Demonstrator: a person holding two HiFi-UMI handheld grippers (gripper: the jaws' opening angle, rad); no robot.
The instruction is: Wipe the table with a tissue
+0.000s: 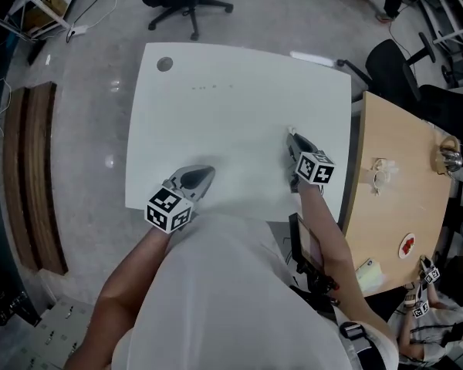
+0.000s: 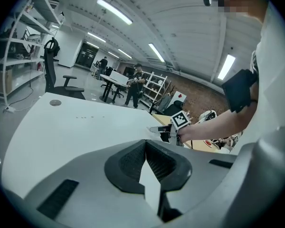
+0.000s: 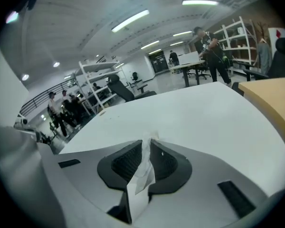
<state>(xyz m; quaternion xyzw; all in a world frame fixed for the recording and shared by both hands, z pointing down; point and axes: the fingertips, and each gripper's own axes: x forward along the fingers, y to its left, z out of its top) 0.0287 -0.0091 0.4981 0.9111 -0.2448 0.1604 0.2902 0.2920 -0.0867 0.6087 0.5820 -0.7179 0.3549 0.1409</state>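
Tissue (image 3: 141,171) in right claw (image 1: 292,135) over white table (image 1: 239,122), grey floor (image 1: 100,91) around

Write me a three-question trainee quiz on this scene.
1. Which gripper holds the tissue? A left, B right, C neither.
2. True or false: the left gripper has its jaws wide apart.
3. Fill in: the table under both grippers is ____ in colour.
Key: 1 B, the right gripper pinches it. 2 false, its jaws are together with nothing between them. 3 white.
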